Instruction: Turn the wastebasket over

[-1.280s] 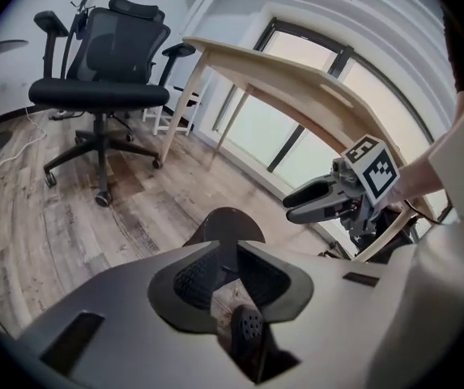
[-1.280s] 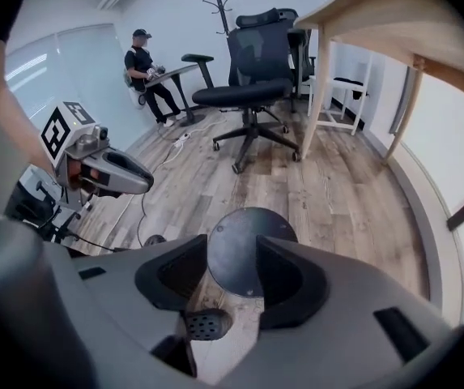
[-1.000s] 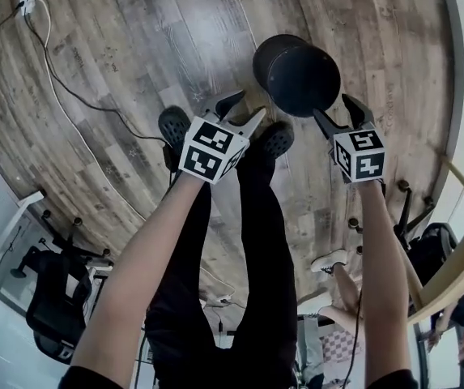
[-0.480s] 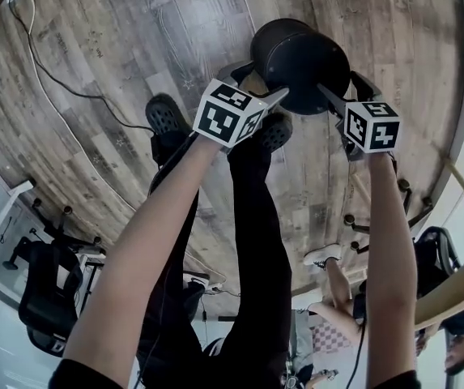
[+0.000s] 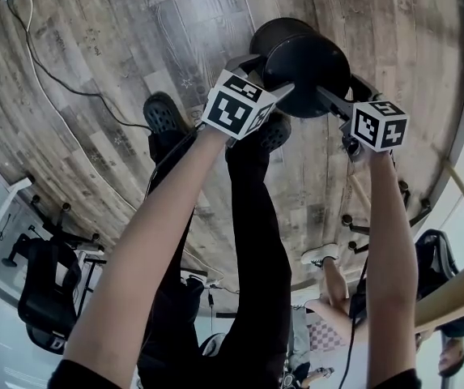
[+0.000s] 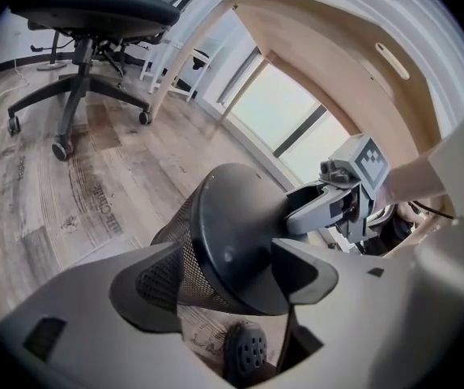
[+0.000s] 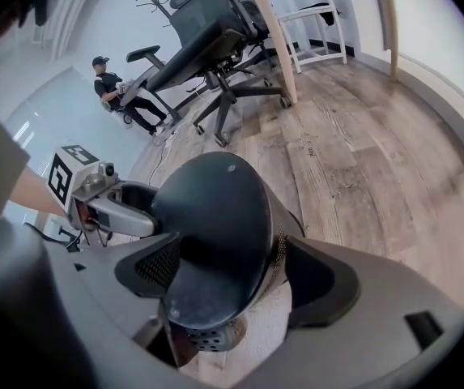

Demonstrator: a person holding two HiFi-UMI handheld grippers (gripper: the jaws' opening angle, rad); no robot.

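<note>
Wood-plank floor (image 5: 134, 39) fills the head view, with a dark cable (image 5: 53, 79) trailing across the upper left. Above centre is the black mesh wastebasket (image 5: 304, 59), its solid bottom turned toward me. Its mouth is hidden on the far side, and I cannot tell whether it rests on the floor.

My left hand-held gripper (image 6: 225, 270) and my right hand-held gripper (image 7: 236, 270) straddle it from opposite sides. Both have just been opening their jaws and now stand spread, with the basket between them. The pads overlap the mesh wall and the bottom disc in both gripper views, and I cannot make out whether they touch.

One shoe (image 5: 163, 113) shows left of the left marker cube, and the other (image 5: 278, 132) is half covered by it.

At the upper left of the left gripper view stand an office chair (image 6: 94, 14) and a pale wooden table (image 6: 321, 31), cut off by the frame edge. A seated person (image 7: 118, 91) shows small at the upper left of the right gripper view.
</note>
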